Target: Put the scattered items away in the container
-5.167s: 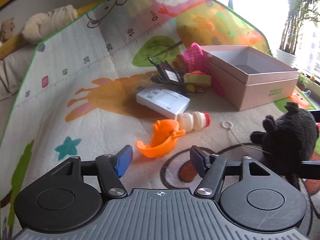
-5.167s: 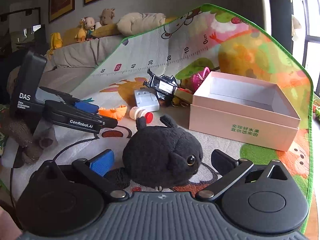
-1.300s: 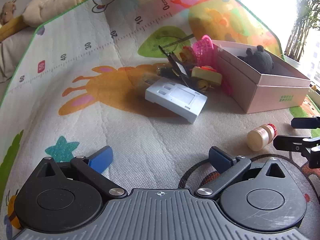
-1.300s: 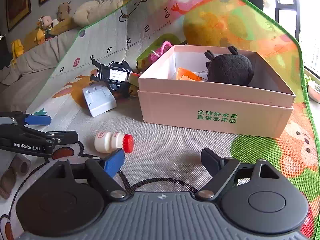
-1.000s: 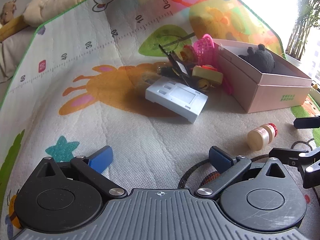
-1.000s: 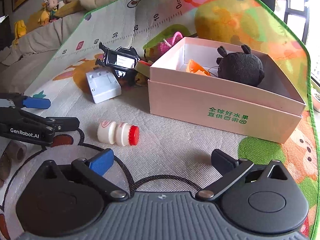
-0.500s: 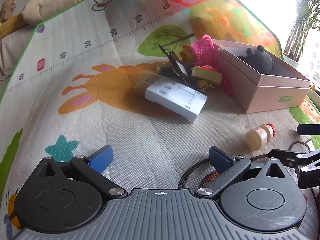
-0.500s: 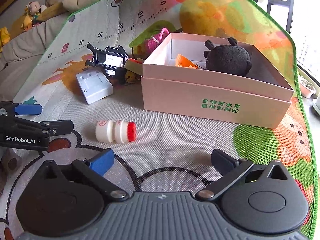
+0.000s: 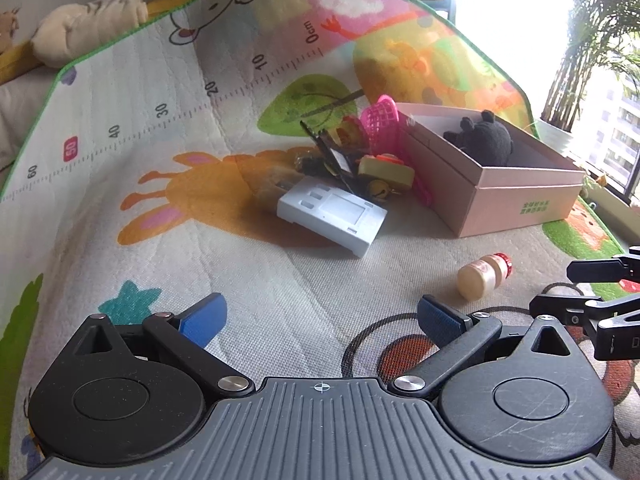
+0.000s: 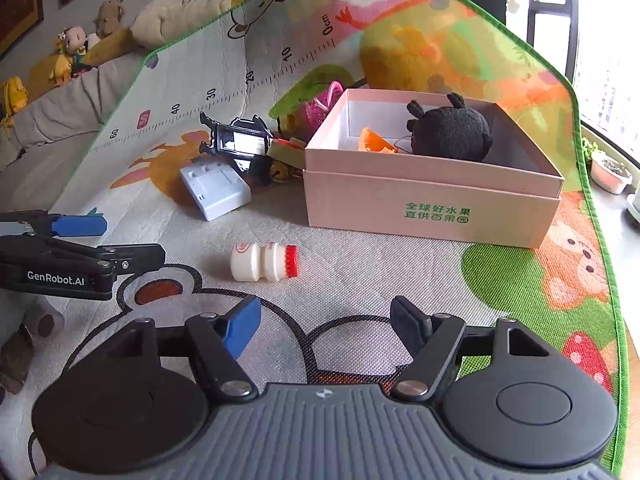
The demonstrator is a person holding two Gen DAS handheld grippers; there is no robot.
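A pink box (image 10: 432, 200) stands on the play mat and holds a black plush toy (image 10: 450, 132) and an orange toy (image 10: 374, 142); it also shows in the left wrist view (image 9: 500, 196). A small white bottle with a red cap (image 10: 264, 262) lies on its side on the mat, ahead of and slightly left of my right gripper (image 10: 326, 326), which is open and empty. My left gripper (image 9: 320, 318) is open and empty; the bottle (image 9: 482, 276) lies to its front right. A white flat device (image 9: 332, 214) lies further ahead.
A pile of small items lies left of the box: a black frame-like gadget (image 10: 240, 144), a pink plastic basket (image 9: 382, 124), a green and red toy (image 9: 386, 170). The mat's far side folds up against a sofa with plush toys (image 10: 72, 52). Window and plants stand right.
Over five seconds the black plush and orange toy went from the mat into the box. In the last second both grippers stayed open; the right one narrowed a little and moved closer to the bottle.
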